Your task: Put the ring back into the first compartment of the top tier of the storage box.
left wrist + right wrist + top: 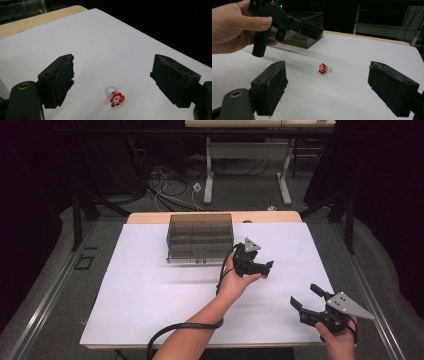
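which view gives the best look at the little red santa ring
The left gripper view: the small red Santa ring with its clear plastic band lies close, face and band sharp, between the open jaws. The right gripper view shows it farther off, side-on. In the high view it is a red speck beside the left hand-held gripper.

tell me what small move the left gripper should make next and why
Probably lower the left gripper a little more so its jaws straddle the Santa ring, then close. Its jaws stand wide open with nothing pressed between them, and the ring lies on the white table just ahead of them, untouched. The right gripper waits apart, open.
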Demonstrator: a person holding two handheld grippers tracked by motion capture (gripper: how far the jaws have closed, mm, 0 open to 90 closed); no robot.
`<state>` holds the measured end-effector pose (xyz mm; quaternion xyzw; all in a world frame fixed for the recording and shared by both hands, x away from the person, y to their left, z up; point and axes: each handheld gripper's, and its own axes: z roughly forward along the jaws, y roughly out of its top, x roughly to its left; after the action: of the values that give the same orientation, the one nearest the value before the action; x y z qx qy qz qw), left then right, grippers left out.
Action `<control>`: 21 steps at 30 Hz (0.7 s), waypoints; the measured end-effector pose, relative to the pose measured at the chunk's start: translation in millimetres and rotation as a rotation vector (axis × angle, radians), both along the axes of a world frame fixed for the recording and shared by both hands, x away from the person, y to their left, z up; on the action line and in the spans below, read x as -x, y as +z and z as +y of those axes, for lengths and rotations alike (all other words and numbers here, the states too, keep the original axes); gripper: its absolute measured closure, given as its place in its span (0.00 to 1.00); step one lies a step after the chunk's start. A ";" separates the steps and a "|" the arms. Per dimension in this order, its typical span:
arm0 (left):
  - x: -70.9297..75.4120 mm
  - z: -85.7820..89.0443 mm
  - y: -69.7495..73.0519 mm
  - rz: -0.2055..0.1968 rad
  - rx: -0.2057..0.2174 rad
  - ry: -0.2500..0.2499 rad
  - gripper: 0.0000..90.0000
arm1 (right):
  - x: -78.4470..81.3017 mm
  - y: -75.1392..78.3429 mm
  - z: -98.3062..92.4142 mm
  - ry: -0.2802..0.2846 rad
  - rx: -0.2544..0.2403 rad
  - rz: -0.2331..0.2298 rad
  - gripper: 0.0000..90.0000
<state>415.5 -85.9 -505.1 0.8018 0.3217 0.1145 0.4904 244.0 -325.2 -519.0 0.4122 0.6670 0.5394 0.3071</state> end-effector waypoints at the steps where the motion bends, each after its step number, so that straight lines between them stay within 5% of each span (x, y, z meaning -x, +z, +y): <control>1: -0.9 -0.9 -1.8 -0.006 -0.007 -0.002 0.20 | 0.0 0.0 0.0 -0.001 0.001 0.002 0.17; 21: -9.2 -10.4 -33.8 0.067 -0.073 -0.019 0.30 | -0.5 0.0 -0.3 0.007 0.001 0.006 0.17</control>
<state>424.7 -96.2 -539.0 0.8258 0.3258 0.0946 0.4506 244.5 -325.5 -519.1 0.4115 0.6697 0.5386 0.3035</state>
